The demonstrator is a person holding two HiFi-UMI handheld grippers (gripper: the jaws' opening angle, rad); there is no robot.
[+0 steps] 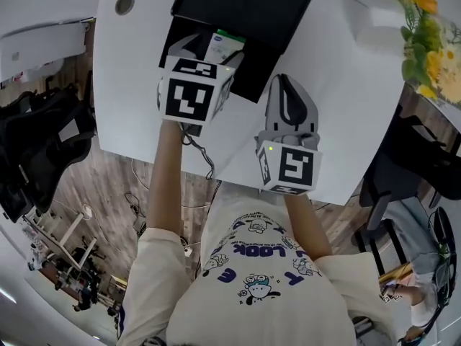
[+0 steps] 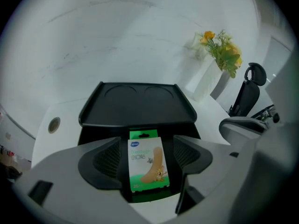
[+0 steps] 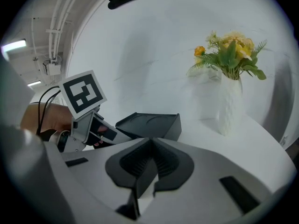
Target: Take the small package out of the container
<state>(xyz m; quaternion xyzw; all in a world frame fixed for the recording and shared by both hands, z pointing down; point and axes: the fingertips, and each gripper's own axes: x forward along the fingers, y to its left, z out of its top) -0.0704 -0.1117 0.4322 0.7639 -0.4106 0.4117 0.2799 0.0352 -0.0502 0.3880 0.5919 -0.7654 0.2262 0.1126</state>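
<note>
The left gripper (image 2: 147,146) has its jaws spread wide, and the package (image 2: 146,168) sits between them. A gap shows on each side, so neither ribbed pad presses on it. The package is a small green and white card with its printed face up and its hanging tab pointing away from the gripper. It sits just in front of the near side of the black container (image 2: 138,101), outside the container's top, which holds two shallow round recesses. Whether it lies flat on the table or leans on the container's wall cannot be told.

In the head view the left gripper reaches forward to the container (image 1: 241,6) on the white table (image 1: 346,85). The top end of the package (image 1: 229,45) shows just past the marker cube (image 1: 193,92).

The right gripper (image 3: 150,146) is closed, its two pads meeting with nothing between them. In the head view it (image 1: 288,92) sits over the table to the right of the left gripper and nearer the person, apart from the container and the package. Its own camera looks across to the left gripper's cube (image 3: 84,92) and the hand (image 3: 46,120) that holds it, with the container beyond.

A white vase (image 3: 231,101) of yellow and green flowers (image 3: 231,50) stands farther back on the table to the right, well away from the container. A black chair (image 2: 247,87) stands beyond the table's right edge.
</note>
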